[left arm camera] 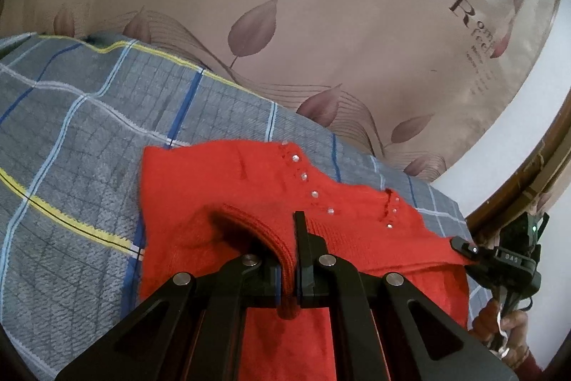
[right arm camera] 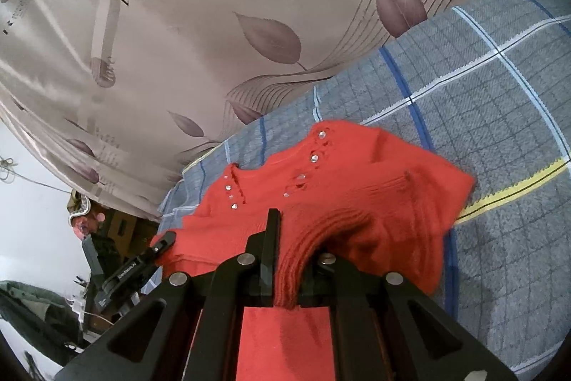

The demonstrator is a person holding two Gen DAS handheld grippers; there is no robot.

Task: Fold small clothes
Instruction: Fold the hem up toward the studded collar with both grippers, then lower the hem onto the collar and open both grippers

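A small red knitted sweater (left arm camera: 249, 188) with shiny studs near the neckline lies on a grey checked blanket (left arm camera: 71, 131). My left gripper (left arm camera: 289, 277) is shut on a ribbed edge of the sweater, pinched between its black fingers. My right gripper (right arm camera: 285, 281) is shut on another ribbed edge of the same sweater (right arm camera: 342, 181). Each gripper shows in the other's view: the right one at the sweater's right corner (left arm camera: 467, 247), the left one at its left corner (right arm camera: 162, 243). The cloth under each gripper hangs down toward the camera.
The blanket (right arm camera: 499, 131) covers a bed. A beige curtain (left arm camera: 285, 6) with leaf print and lettering hangs behind it (right arm camera: 214, 24). A white wall (left arm camera: 528, 116) and brown wooden frame (left arm camera: 517, 188) stand at the right. Clutter (right arm camera: 92, 238) sits past the bed's left end.
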